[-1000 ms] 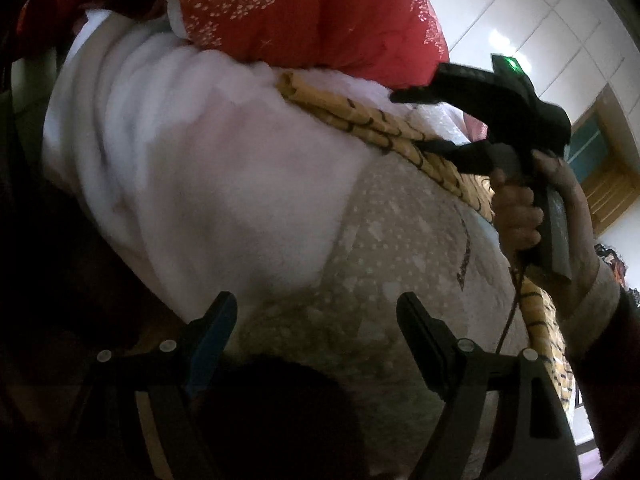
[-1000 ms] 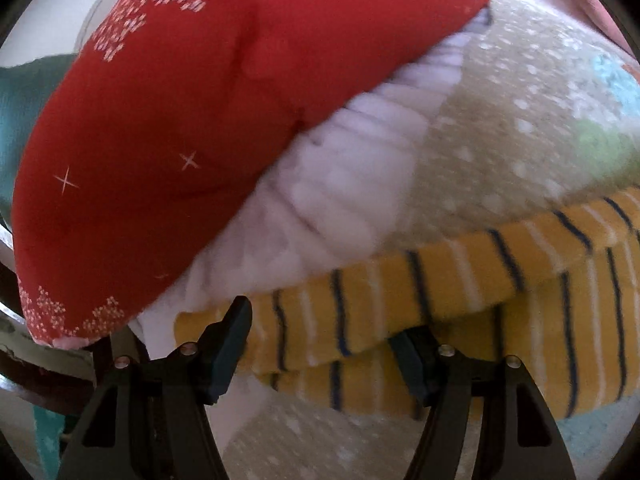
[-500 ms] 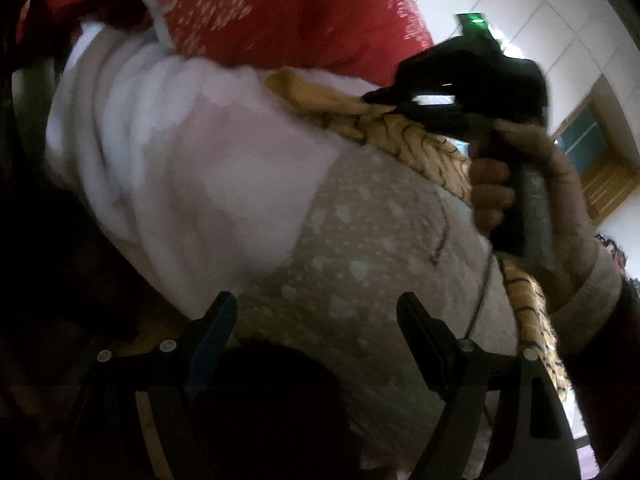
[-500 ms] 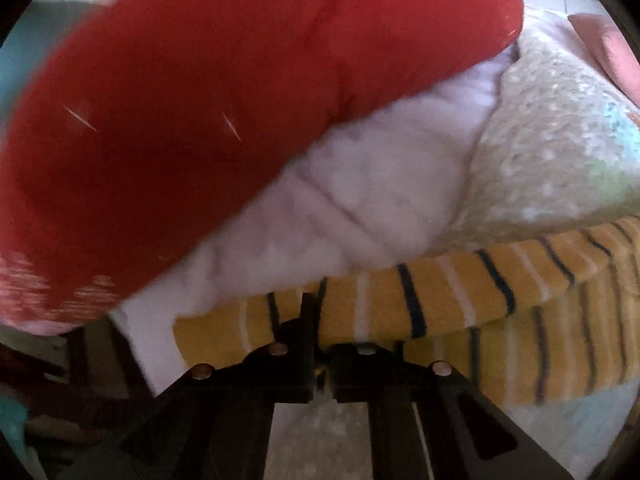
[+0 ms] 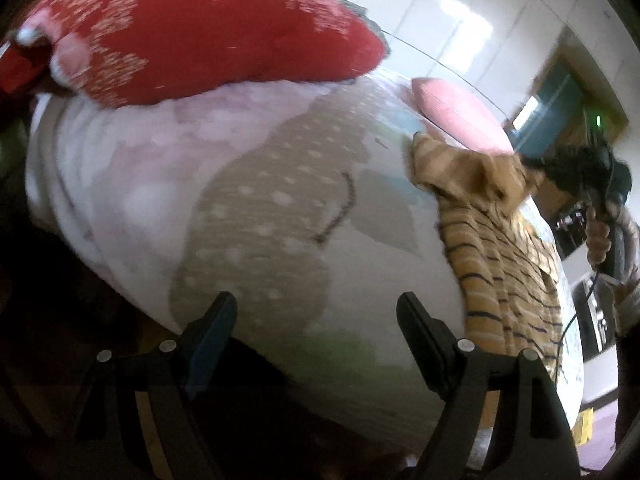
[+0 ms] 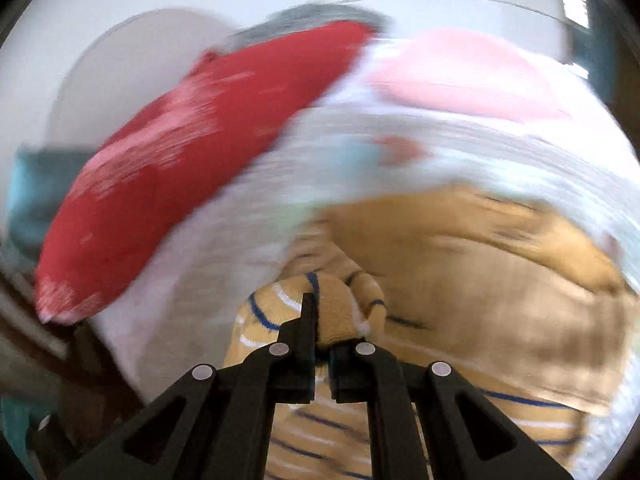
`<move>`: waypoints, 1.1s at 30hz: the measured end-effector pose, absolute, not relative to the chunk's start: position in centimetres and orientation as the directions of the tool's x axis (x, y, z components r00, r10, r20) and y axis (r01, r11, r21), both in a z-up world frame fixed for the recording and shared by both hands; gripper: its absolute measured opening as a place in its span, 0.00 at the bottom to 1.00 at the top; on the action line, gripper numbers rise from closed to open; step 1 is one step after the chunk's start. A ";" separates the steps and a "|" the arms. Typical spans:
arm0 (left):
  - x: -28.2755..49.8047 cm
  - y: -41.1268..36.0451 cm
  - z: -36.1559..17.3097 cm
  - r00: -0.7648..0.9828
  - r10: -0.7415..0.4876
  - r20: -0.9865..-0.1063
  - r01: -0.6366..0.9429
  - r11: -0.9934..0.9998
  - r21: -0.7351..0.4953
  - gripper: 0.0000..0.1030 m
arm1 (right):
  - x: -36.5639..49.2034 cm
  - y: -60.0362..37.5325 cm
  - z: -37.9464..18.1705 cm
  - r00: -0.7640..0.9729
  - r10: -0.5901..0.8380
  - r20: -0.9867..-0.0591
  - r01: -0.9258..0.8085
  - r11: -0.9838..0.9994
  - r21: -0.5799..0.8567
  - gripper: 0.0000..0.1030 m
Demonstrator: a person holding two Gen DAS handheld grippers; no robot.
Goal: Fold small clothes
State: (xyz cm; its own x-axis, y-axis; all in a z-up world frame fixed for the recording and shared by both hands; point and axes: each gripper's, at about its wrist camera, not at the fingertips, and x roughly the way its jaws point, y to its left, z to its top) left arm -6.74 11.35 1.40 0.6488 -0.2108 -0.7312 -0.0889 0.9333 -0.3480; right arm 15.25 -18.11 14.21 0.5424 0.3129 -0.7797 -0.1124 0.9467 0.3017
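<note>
In the left wrist view, the left gripper (image 5: 316,320) sits at the bottom of the frame with its jaws spread wide and nothing between them; it hovers over the blanket (image 5: 256,216), which fills the middle. The striped garment (image 5: 504,264) lies at the right of the frame on the blanket, and its upper edge is lifted into a loose peak, where the right gripper (image 5: 560,168) holds it from the right edge of the frame. One second ago this edge lay flat along the blanket near the red pillow (image 5: 208,28) in the upper left; now it is pulled away from the pillow and raised. A pink cushion (image 5: 456,116) shows above the garment. In the right wrist view, which is much blurred, the right gripper (image 6: 322,320) at the bottom centre has its jaws pressed together on a bunched fold of the garment (image 6: 460,280). A second ago these jaws were open around the edge; they closed half a second ago. The garment spreads to the lower right, the red pillow (image 6: 180,176) to the left. I judge that the grasp succeeded and the first fold is beginning: the lifted edge will probably be carried over the rest of the garment.
</note>
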 end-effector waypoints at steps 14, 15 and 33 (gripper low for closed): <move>-5.8 3.7 2.9 0.599 -0.250 -0.761 0.030 0.957 -0.290 0.79 | 7.7 -36.4 8.7 0.577 0.082 -0.813 0.225 0.941 0.254 0.40; -5.9 3.2 3.0 0.598 -0.252 -0.761 0.040 0.958 -0.286 0.79 | 7.5 -36.1 8.1 0.582 0.098 -0.807 0.213 0.940 0.268 0.40; -5.5 0.9 2.9 0.573 -0.224 -0.788 0.069 0.972 -0.226 0.79 | 9.5 -35.8 5.4 0.594 -0.029 -0.804 0.220 0.967 0.128 0.10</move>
